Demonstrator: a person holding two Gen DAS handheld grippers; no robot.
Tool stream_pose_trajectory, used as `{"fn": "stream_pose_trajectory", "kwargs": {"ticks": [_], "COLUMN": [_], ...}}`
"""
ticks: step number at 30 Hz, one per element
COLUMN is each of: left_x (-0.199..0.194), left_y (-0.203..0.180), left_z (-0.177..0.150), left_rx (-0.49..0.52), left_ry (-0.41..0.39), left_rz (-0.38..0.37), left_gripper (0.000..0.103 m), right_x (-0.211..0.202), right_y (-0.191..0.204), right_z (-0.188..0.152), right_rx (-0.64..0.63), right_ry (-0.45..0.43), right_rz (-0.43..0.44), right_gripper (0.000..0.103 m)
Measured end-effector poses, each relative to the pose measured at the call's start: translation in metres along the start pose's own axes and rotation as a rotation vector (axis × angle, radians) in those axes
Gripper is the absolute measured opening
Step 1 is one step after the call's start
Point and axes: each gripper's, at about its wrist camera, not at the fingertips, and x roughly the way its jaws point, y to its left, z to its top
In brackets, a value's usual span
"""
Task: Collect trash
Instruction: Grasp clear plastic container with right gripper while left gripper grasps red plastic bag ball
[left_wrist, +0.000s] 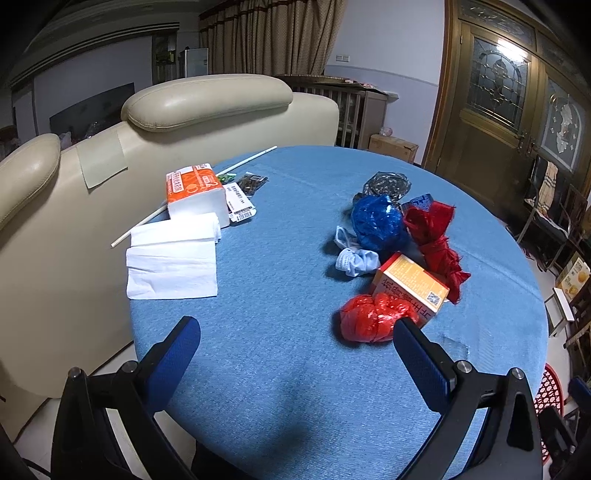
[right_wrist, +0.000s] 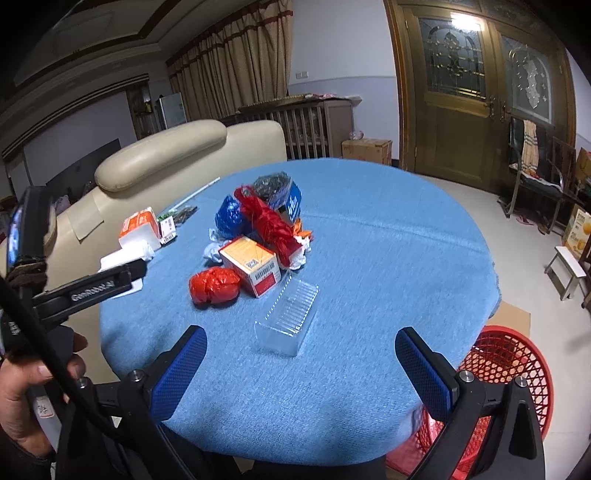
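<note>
A heap of trash lies on the round blue table (left_wrist: 280, 258): a red crumpled bag (left_wrist: 369, 321), an orange carton (left_wrist: 410, 286), a blue bag (left_wrist: 376, 221), red mesh (left_wrist: 436, 240) and a pale face mask (left_wrist: 354, 258). In the right wrist view the carton (right_wrist: 249, 264), red bag (right_wrist: 214, 286) and a clear plastic tray (right_wrist: 291, 317) lie ahead. My left gripper (left_wrist: 295, 328) is open and empty, near the table's front edge. My right gripper (right_wrist: 301, 339) is open and empty, just short of the clear tray. The left gripper's body (right_wrist: 92, 288) shows at left.
A red mesh bin (right_wrist: 506, 373) stands on the floor at the table's right. A tissue pack (left_wrist: 195, 195), loose tissues (left_wrist: 171, 258), a thin stick (left_wrist: 192, 195) and small packets (left_wrist: 242, 201) lie at the left. A cream sofa (left_wrist: 74, 192) backs the table.
</note>
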Motion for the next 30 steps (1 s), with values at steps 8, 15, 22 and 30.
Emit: {"fn": "stream_pose_trajectory", "kwargs": {"ticks": [8, 15, 22, 30], "left_x": [0.021, 0.044, 0.058, 0.089], "left_y": [0.016, 0.011, -0.026, -0.067], "left_z": [-0.010, -0.011, -0.003, 0.002], "left_rx": [-0.022, 0.008, 0.086, 0.154], "left_ry": [0.038, 0.071, 0.070, 0.117], "left_rz": [0.025, 0.005, -0.060, -0.076], "left_gripper": [0.103, 0.103, 0.103, 0.103], "right_x": [0.058, 0.103, 0.108, 0.087], "right_y": [0.006, 0.004, -0.009, -0.028], "right_z": [-0.002, -0.001, -0.008, -0.002], "right_rx": [0.012, 0.058, 0.097, 0.108], "right_ry": [0.111, 0.190, 0.228, 0.169], "right_rz": [0.021, 0.022, 0.084, 0.066], "right_gripper": [0.103, 0.086, 0.046, 0.046]}}
